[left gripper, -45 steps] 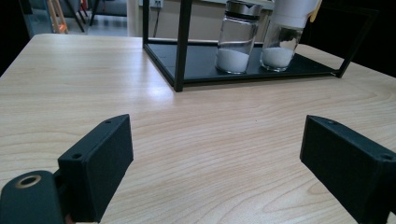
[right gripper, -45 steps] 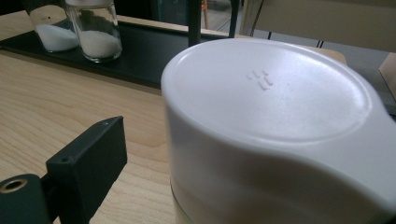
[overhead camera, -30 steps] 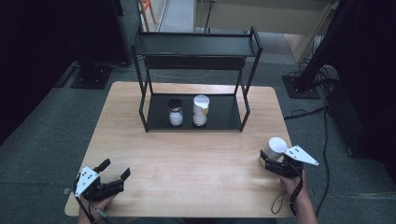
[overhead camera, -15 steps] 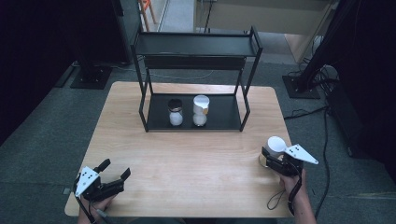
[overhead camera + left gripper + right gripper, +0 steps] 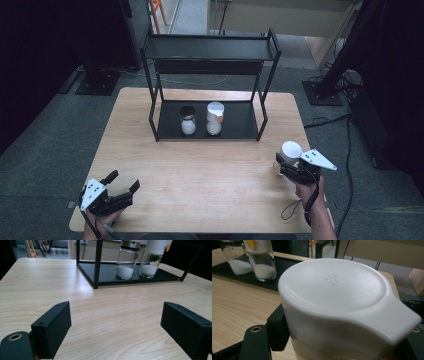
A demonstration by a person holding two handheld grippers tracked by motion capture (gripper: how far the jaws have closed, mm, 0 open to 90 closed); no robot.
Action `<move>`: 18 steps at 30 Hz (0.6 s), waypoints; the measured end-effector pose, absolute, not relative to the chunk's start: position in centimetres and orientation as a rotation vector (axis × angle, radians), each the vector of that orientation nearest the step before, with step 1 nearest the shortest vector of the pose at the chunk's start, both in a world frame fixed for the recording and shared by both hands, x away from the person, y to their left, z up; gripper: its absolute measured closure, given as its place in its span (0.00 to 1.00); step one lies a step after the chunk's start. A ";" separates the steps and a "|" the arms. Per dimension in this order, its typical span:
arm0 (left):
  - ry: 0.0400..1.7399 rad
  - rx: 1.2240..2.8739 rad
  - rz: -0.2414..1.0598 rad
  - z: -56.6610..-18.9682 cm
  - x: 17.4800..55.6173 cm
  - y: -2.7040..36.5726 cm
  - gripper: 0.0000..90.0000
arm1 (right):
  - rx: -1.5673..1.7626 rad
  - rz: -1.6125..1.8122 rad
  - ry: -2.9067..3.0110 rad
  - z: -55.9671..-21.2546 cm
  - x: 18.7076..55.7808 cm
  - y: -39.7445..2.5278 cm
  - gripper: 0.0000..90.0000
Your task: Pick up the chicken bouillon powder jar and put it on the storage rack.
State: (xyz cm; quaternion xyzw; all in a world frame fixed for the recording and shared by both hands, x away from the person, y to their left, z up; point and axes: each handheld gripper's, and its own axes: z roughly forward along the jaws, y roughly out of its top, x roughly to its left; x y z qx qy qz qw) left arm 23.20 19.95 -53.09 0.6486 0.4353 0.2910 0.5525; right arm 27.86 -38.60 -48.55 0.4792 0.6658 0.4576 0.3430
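Observation:
My right gripper [image 5: 286,167] is shut on a jar with a white flip lid [image 5: 291,149] at the table's right edge; up close that white lid [image 5: 337,295] sits between the jaws. My left gripper [image 5: 122,186] rests open near the front left corner, its jaws wide apart over bare wood [image 5: 115,322]. On the bottom shelf of the black rack [image 5: 165,135] stand two glass jars of white powder: one with a dark lid [image 5: 188,120] and one with a white lid [image 5: 215,118]. From the left gripper view they are the dark-lidded jar [image 5: 127,260] and the white-lidded jar [image 5: 153,258].
The rack has a bare upper shelf [image 5: 210,47]. The wooden table [image 5: 200,170] has open room between the rack and the grippers. Dark floor, stands and cables [image 5: 330,120] surround the table.
The right gripper with its jar has drifted slightly left and toward the front edge. The left gripper has stayed put.

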 end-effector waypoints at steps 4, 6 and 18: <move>1.029 1.535 0.687 -53.1 23.2 20.0 0.11 | 1.244 1.199 1.730 -48.2 28.1 -37.8 0.33; 1.028 1.534 0.687 -53.1 23.2 20.0 0.11 | 1.241 1.205 1.736 -48.0 28.2 -37.3 0.33; 1.027 1.534 0.684 -53.1 23.2 20.0 0.11 | 1.221 1.233 1.752 -47.2 29.3 -35.0 0.34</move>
